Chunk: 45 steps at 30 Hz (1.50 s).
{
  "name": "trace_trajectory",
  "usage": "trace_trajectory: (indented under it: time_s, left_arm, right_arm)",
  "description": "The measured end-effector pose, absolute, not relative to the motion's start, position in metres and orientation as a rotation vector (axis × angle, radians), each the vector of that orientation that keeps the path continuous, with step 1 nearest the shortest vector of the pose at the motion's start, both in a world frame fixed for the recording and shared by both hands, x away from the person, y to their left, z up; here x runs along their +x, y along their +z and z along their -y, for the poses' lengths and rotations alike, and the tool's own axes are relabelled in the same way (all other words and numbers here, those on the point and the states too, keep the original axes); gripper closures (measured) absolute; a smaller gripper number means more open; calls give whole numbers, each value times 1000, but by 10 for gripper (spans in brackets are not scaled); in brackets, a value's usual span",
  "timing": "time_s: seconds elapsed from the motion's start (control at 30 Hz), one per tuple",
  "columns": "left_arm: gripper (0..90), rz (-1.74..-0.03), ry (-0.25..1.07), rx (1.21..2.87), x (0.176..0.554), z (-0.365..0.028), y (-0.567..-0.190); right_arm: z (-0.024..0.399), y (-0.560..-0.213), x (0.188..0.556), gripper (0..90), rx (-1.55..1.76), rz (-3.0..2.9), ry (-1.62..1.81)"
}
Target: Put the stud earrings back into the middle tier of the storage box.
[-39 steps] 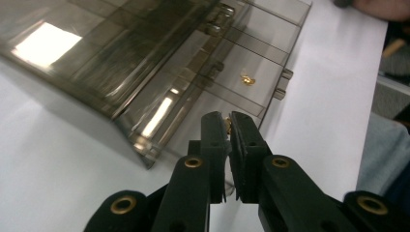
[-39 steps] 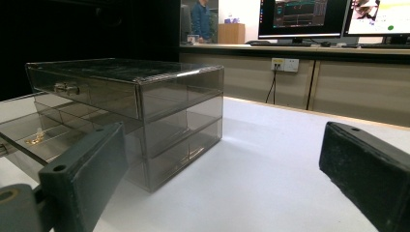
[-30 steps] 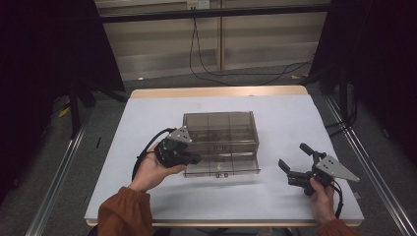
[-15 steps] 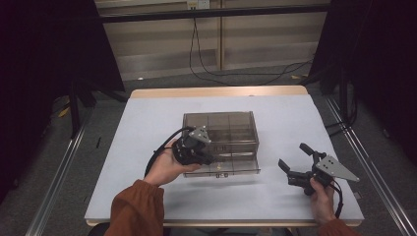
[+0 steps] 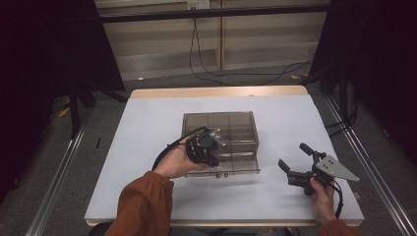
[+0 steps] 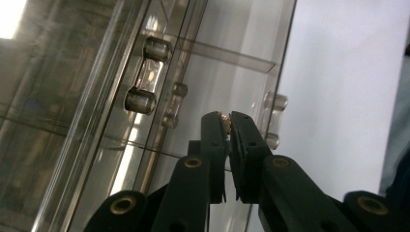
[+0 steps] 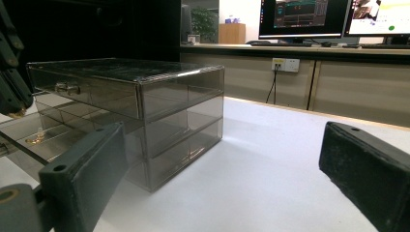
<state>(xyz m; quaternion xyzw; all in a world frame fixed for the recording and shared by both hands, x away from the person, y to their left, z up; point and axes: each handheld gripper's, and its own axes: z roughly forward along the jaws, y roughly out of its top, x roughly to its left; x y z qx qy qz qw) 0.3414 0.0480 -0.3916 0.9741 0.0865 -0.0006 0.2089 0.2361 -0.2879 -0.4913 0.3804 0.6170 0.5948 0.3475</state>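
High view: my left gripper (image 5: 212,147) pinches a small gold piece (image 6: 225,116) over the open drawer (image 5: 231,162) of the organizer (image 5: 221,123); drop pending. Right gripper (image 5: 295,169) idles agape at four o'clock.

A: Drawer box (image 5: 231,129): clear smoky plastic, glossy, smooth; glints on the walls. Its handle (image 6: 147,75) looks clear plastic too.

B: Left gripper (image 6: 228,126): matt black plastic jaws, brass-coloured rivets; a small gold, shiny metal-looking piece (image 6: 225,117) between them. Tabletop (image 5: 147,123): matt white sheet, pale wood edge.
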Motion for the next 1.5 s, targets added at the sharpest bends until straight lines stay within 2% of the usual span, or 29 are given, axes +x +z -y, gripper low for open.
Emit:
trace_trajectory:
  time_s: [0.47, 0.8, 1.2, 1.4, 1.5]
  left_arm:
    - [854, -216, -5, 2841, 345, -33, -403]
    - [821, -263, -43, 2802, 345, -34, -406]
    - [750, -328, -69, 2614, 342, -54, -397]
    - [655, -400, -67, 2451, 336, -72, -395]
    - [576, -423, -40, 2409, 333, -82, -395]
  right_arm:
    - [288, -491, 236, 29, 990, -1599, 1546]
    - [288, -491, 236, 28, 984, -1601, 1550]
    - [288, -491, 236, 29, 988, -1599, 1546]
    - [288, -491, 236, 28, 986, -1599, 1549]
    - [288, -491, 236, 28, 986, -1599, 1548]
